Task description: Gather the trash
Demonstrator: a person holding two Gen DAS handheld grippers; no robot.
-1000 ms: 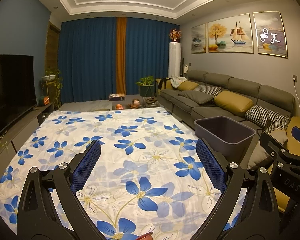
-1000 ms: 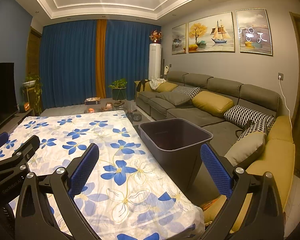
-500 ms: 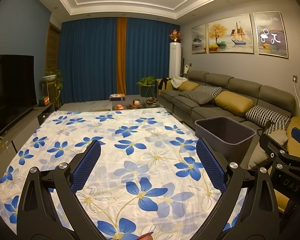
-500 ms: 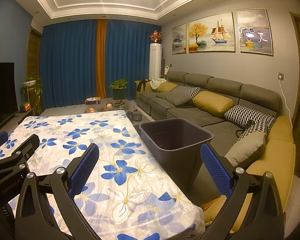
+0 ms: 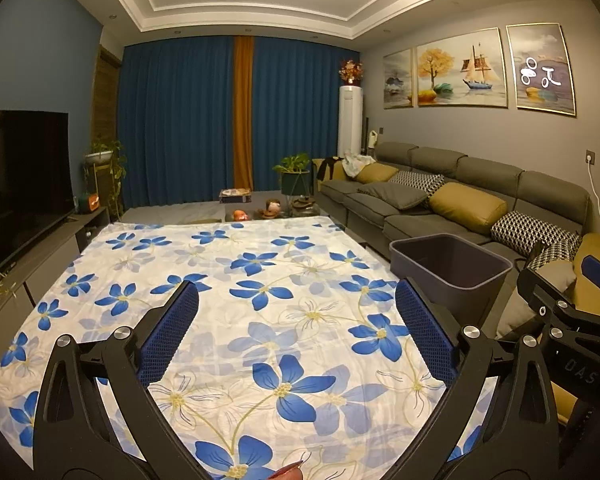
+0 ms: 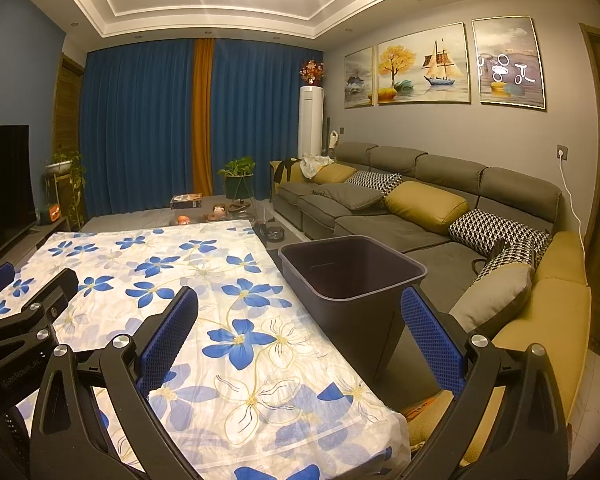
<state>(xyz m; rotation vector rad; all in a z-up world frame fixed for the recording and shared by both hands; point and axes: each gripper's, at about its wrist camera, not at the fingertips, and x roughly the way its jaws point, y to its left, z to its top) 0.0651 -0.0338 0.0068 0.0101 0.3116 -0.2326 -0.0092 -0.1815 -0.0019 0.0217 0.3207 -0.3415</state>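
A dark grey trash bin stands on the floor between the table's right edge and the sofa; it also shows in the left wrist view. Its inside looks empty. My left gripper is open and empty above the near part of the flowered tablecloth. My right gripper is open and empty over the table's near right corner, close to the bin. No loose trash shows on the cloth. A small reddish thing peeks in at the bottom edge of the left wrist view.
A grey sofa with yellow and patterned cushions runs along the right wall. A TV on a low cabinet is at the left. Beyond the table stand a potted plant and small items on the floor.
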